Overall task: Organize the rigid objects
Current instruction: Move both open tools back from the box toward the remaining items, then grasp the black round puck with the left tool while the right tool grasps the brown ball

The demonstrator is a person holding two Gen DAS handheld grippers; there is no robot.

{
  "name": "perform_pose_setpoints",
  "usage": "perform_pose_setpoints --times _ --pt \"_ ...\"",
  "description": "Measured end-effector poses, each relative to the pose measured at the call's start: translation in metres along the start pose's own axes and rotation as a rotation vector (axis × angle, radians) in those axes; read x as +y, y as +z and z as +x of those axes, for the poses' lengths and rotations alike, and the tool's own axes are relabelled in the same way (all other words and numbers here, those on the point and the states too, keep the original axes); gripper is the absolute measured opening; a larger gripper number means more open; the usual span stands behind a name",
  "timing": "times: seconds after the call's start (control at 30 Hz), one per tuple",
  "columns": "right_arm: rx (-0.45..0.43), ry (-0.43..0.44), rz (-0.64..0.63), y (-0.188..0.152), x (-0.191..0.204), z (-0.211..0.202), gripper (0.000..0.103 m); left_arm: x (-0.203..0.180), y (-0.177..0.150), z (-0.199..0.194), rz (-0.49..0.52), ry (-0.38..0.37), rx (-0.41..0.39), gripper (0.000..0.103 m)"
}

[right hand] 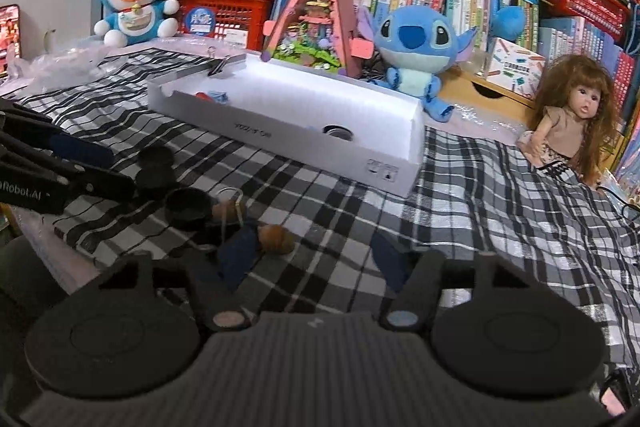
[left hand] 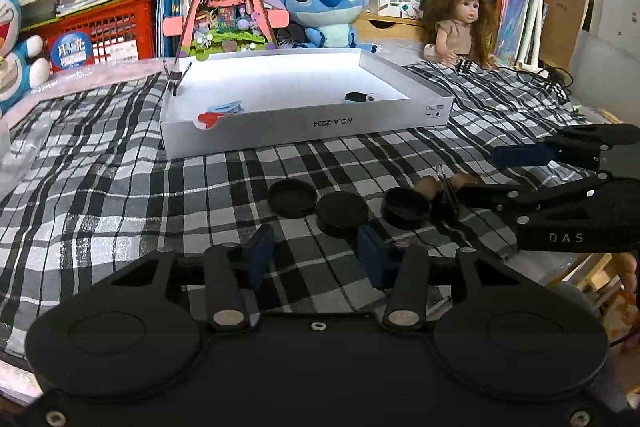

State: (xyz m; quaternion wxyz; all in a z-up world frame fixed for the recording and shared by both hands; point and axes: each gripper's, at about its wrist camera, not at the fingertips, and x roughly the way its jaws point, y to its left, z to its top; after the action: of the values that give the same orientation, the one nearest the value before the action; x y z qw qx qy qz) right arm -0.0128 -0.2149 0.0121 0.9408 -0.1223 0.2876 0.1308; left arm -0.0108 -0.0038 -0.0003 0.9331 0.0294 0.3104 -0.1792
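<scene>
- Checked black-and-white cloth [left hand: 120, 187] covers the work surface; far side is packed with books, red crates, plush toys and a doll [left hand: 460, 23].
- White shallow box [left hand: 304, 125] sits mid-cloth, near wall printed "NO.A-2224". Inside: red and blue bits at its left near corner, a small dark round item at its right near corner. Binder clip [left hand: 175, 77] clamped on the far-left rim.
- Near the box, on the cloth: three black round caps in a row – left cap [left hand: 293, 197], middle cap [left hand: 342, 214], right cap [left hand: 406, 207].
- Right of the caps: a loose black binder clip [right hand: 230, 211] and two brown nut-like pieces [right hand: 276, 238], close together.
- Left gripper [left hand: 316, 255]: jaws apart, nothing clamped. Right blue pad sits just at the near edge of the middle cap; contact unclear. Only cloth between the pads.
- Right gripper [right hand: 316, 261]: jaws apart, nothing gripped. Left pad is just beside the brown piece and loose clip, which lie outside the gap; only cloth between the pads.
- Both grippers low over the cloth, pointing toward the box.
</scene>
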Motion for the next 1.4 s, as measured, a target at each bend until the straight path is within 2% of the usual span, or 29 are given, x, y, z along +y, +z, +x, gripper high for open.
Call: perform_pose_setpoints --times 0.13,0.4,0.5,0.67,0.97,1.07,1.3,1.4 --pt "0.000 0.005 -0.007 0.000 0.006 0.003 0.063 -0.002 0.002 0.004 -0.020 -0.001 -0.008 0.044" --pt "-0.029 -0.041 0.019 0.001 0.008 0.005 0.063 -0.008 0.005 0.012 -0.027 0.009 -0.023 0.044" --pt "-0.037 -0.057 0.042 0.000 0.006 0.005 0.061 -0.011 0.006 0.014 -0.022 0.011 -0.029 0.038" --pt "-0.031 -0.084 0.078 0.001 0.001 0.006 0.054 -0.013 0.007 0.021 -0.021 0.037 -0.030 0.034" --pt "-0.017 -0.043 0.085 0.002 0.005 0.014 0.050 -0.017 0.009 0.029 -0.020 0.041 -0.048 0.034" --pt "-0.005 -0.025 0.105 0.002 0.006 0.017 0.045 -0.018 0.007 0.031 -0.012 0.037 -0.060 0.030" --pt "0.002 0.000 0.138 0.002 0.010 0.019 0.024 -0.018 0.008 0.029 -0.024 0.032 -0.056 0.030" --pt "0.001 0.008 0.157 0.006 0.009 0.018 0.024 -0.016 0.010 0.027 -0.035 0.031 -0.054 0.030"
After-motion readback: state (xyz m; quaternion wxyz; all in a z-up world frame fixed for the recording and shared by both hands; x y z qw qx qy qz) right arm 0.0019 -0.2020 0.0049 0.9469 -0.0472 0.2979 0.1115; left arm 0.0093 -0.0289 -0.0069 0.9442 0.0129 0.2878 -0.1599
